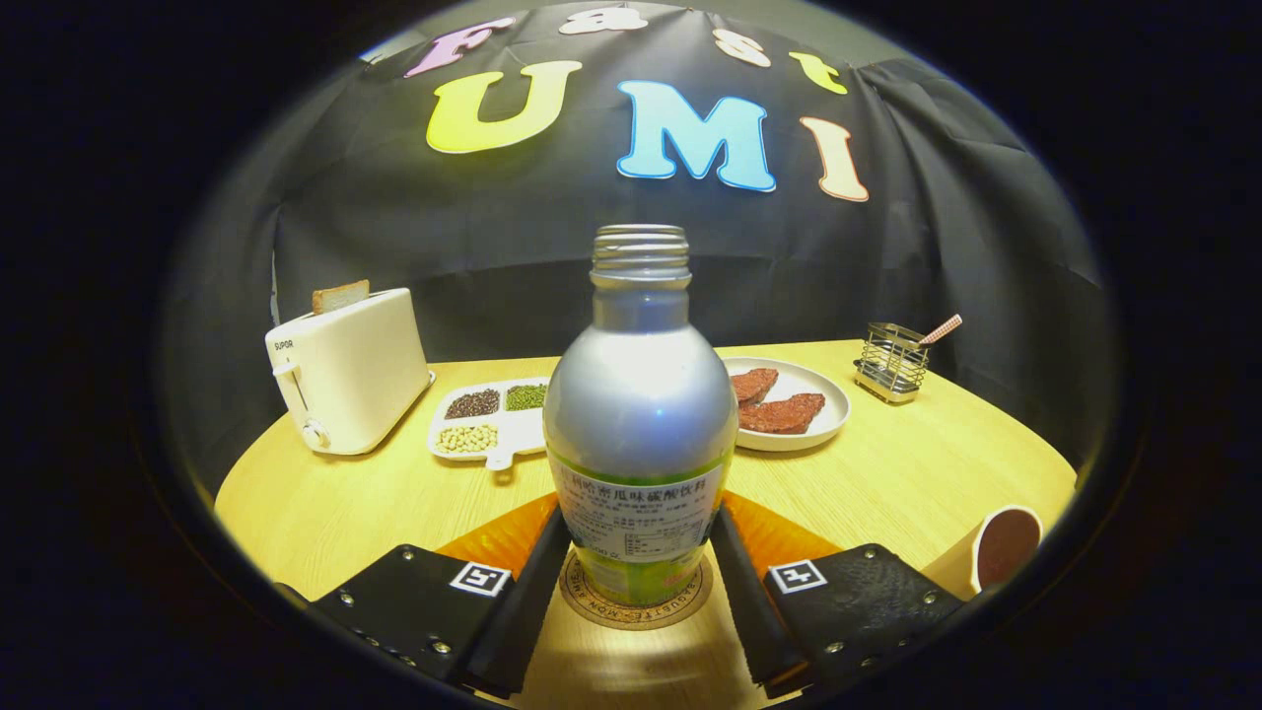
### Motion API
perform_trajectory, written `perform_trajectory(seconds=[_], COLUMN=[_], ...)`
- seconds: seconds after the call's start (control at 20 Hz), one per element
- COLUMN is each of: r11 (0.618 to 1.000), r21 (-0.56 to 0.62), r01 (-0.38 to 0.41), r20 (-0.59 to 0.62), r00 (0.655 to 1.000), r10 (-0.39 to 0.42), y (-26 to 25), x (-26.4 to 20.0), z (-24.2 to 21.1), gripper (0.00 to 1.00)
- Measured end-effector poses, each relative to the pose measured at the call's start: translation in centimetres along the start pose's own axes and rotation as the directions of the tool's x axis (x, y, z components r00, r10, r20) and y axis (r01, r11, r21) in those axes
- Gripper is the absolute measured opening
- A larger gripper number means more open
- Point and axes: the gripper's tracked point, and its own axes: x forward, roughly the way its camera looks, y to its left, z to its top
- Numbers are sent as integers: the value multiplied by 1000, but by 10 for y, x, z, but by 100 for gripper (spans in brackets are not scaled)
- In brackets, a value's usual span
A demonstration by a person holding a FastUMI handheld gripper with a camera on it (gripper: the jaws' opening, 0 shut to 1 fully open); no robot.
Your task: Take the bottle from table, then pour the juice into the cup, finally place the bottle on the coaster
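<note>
Silver bottle [639, 414] upright on round cork coaster [636, 603], cap off, threaded neck open at top, green-and-white label around lower body. Coaster lying on pale wooden bench [887, 473], near edge, bottle base centred on it. Jaws [639, 552] set either side of bottle's lower body, one finger [537, 582] against left flank, other finger against right flank, both appearing to touch label; pinching bottle, as far as visible. Orange patches on bench just behind each finger, partly hidden by bottle.

To right and near, cup [1001, 547] at bench edge, dark liquid inside, well apart from bottle and beyond right finger.

Farther back on left, cream toaster [345, 370] with slice of bread [340, 295] standing out of slot. Right of toaster, white divided tray [488, 419] with dark beans, green beans and pale beans in separate compartments, right end hidden behind bottle. Behind bottle on right, white plate [828, 394] carrying two reddish-brown slabs of meat [779, 404], left part hidden by bottle. Far right, small wire holder [892, 360] with checked straw [942, 328] leaning out toward right.
</note>
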Motion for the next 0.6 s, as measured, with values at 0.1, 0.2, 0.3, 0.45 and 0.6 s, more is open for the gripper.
perform_trajectory(seconds=[0.1, 0.2, 0.3, 0.45, 0.6], r11=[1000, 1000, 1000, 999, 997], r21=[3, -3, 10, 36, 68], r01=[-12, -10, -15, -21, -41], r20=[-10, -2, 6, 36, 91], r00=[1000, 1000, 1000, 999, 995], r10=[12, 10, 14, 20, 35], y=[2, 3, 3, 5, 8], x=[-1, -6, -12, -26, -50], z=[-5, -4, 0, 13, 37], gripper=[88, 97, 97, 97, 97])
